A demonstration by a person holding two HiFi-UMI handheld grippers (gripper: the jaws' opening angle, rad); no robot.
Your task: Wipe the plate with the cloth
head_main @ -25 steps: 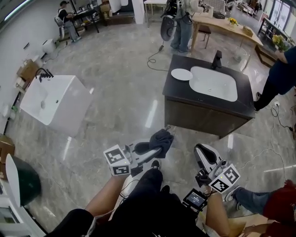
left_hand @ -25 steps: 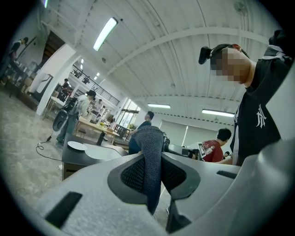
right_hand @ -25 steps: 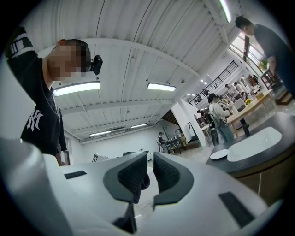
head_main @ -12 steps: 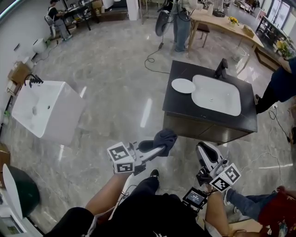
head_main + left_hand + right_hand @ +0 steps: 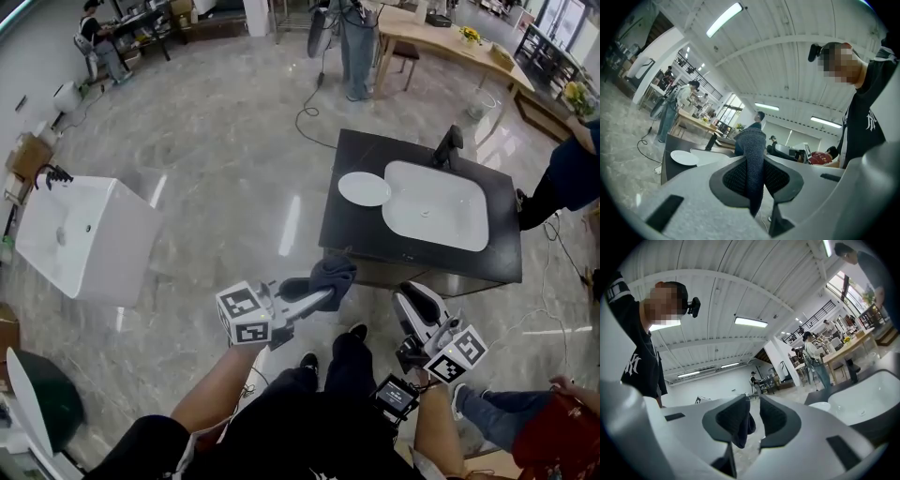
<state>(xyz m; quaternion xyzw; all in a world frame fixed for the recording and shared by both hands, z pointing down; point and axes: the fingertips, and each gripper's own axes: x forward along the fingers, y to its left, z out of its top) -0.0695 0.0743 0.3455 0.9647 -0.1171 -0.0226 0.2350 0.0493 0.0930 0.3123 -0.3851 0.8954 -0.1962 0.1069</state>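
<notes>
A white plate [image 5: 364, 188] lies on the left end of a dark counter [image 5: 352, 230], beside a white basin [image 5: 436, 206]. My left gripper [image 5: 323, 298] is shut on a dark grey cloth [image 5: 330, 275], which hangs bunched at its tips just short of the counter's near edge. In the left gripper view the cloth [image 5: 752, 164] is pinched between the pads, with the plate [image 5: 684, 158] ahead on the left. My right gripper [image 5: 405, 298] is open near the counter's front. Its jaws have just been opening, and nothing is between them in the right gripper view [image 5: 753, 416].
A black faucet [image 5: 450, 145] stands behind the basin. A white freestanding sink [image 5: 80, 234] is on the floor at the left, and a dark bin [image 5: 37, 403] at lower left. People stand by a wooden table [image 5: 450, 37] and at the right edge [image 5: 572, 169]. A cable [image 5: 314, 112] crosses the floor.
The counter with the plate and basin has come closer to both grippers as I moved toward it. The cloth stays in my left gripper.
</notes>
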